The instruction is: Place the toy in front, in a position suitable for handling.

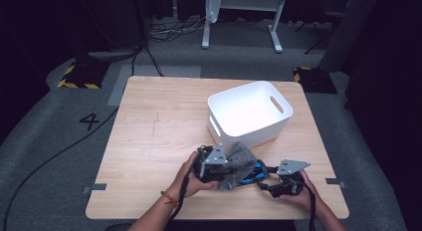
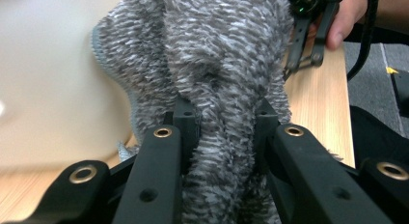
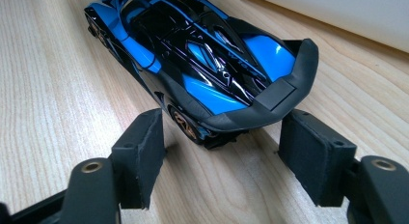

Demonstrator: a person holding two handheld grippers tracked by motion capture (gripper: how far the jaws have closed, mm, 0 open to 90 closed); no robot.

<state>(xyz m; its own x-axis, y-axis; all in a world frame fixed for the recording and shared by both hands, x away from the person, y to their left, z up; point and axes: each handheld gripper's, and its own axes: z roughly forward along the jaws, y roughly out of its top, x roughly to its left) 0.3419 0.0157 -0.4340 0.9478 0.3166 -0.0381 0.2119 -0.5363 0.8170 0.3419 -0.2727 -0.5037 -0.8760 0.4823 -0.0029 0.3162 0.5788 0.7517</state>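
My left gripper [image 1: 222, 170] is shut on a grey fuzzy cloth [image 1: 240, 161], which hangs bunched up next to the white bin [image 1: 249, 134]. In the left gripper view the cloth [image 2: 217, 64] is pinched between both black pads, with my left gripper [image 2: 224, 120] closed tight on its folds. A blue and black toy car [image 1: 253, 174] lies on the table just right of the cloth. My right gripper [image 3: 222, 132] is open, its pads on either side of the car's [image 3: 193, 55] rear wing with a gap on each side. In the high view my right gripper [image 1: 267, 180] points left at the car.
The white bin has handle slots and stands on the wooden table [image 1: 159, 121] right of centre, its wall [image 2: 48, 89] close behind the cloth. The table's right edge [image 2: 349, 113] and the right gripper [image 2: 308, 35] show past the cloth. Cables and a white stand lie on the floor beyond.
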